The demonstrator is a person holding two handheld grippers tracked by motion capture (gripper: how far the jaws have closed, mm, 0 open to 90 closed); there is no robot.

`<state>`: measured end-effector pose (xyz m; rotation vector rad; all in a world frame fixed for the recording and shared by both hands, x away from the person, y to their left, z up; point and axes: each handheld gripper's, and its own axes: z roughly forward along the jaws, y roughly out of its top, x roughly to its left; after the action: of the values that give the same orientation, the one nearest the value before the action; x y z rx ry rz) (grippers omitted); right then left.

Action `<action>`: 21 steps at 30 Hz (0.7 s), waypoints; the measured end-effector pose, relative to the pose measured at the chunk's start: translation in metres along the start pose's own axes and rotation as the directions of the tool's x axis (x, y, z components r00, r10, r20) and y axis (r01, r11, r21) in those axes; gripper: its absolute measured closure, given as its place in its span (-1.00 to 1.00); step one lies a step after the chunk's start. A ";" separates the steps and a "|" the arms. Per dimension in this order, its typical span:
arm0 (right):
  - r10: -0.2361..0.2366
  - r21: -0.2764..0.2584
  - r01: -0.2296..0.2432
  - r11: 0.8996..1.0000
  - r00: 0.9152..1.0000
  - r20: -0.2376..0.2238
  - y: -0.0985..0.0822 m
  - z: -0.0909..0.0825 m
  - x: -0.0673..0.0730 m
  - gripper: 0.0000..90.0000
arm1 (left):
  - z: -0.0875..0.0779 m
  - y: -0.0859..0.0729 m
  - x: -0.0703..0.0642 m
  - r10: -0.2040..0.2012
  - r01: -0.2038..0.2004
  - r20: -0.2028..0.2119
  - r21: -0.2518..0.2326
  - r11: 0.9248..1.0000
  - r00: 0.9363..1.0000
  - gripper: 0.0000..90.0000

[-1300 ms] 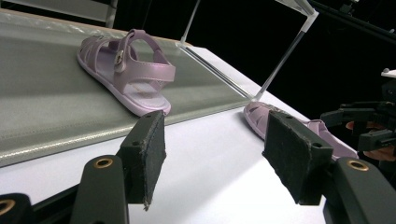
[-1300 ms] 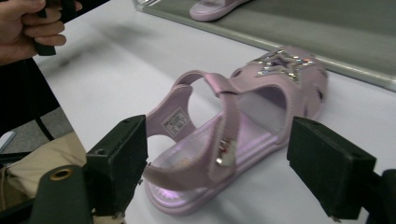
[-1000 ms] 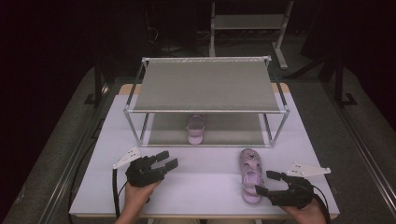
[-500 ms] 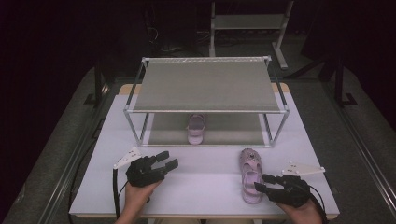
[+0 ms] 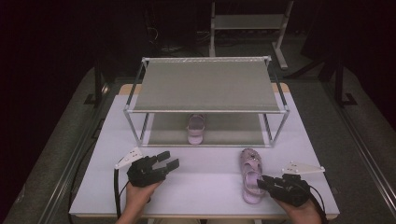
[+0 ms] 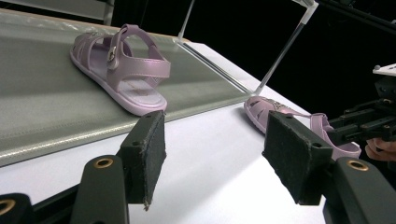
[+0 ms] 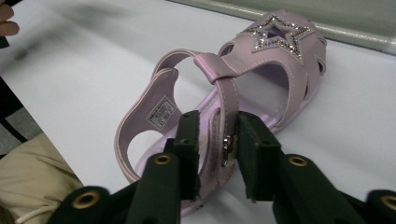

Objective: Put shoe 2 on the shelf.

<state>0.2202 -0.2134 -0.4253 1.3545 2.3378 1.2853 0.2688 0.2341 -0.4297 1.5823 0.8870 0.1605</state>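
Observation:
A pink sandal (image 5: 250, 175) with a glittery star on its toe (image 7: 275, 60) lies on the white table (image 5: 210, 161), front right. My right gripper (image 5: 264, 183) is at its heel end; the jaws have just been closing, and in the right gripper view (image 7: 218, 140) the pads press on the buckled side strap. A matching sandal (image 5: 196, 128) sits on the lower shelf of the metal rack (image 5: 205, 84); it is also in the left gripper view (image 6: 116, 65). My left gripper (image 5: 167, 159) rests front left, open (image 6: 215, 158), with nothing between its pads.
The two-shelf rack takes up the back half of the table, its thin posts (image 5: 135, 128) standing at the corners. Bare tabletop lies between the two grippers. The table's front edge (image 5: 201, 215) is just behind both hands. Dark floor surrounds the table.
The right gripper's jaws have closed onto the sandal's strap at the heel end. The left gripper and both sandals have stayed where they were.

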 end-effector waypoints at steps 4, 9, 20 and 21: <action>0.013 -0.010 -0.013 1.000 1.000 0.013 -0.003 -0.002 -0.003 0.73 | -0.002 0.000 0.001 -0.002 0.002 -0.005 -0.004 1.000 1.000 -0.15; 0.031 -0.029 -0.031 0.999 0.999 0.013 -0.005 -0.005 -0.004 0.75 | -0.003 0.000 0.000 -0.001 0.001 -0.005 -0.008 1.000 1.000 -0.14; 0.099 -0.061 -0.102 0.993 0.994 -0.052 -0.007 -0.008 -0.011 0.79 | -0.005 0.002 0.002 0.002 -0.002 -0.014 -0.015 1.000 1.000 -0.15; 0.102 -0.063 -0.105 0.993 0.994 -0.051 -0.007 -0.008 -0.011 0.79 | -0.006 0.003 0.002 0.001 -0.001 -0.013 -0.020 1.000 1.000 -0.15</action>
<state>0.2180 -0.2285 -0.4287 1.4570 2.2614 1.4250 0.2684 0.2402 -0.4270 1.5648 0.8923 0.1796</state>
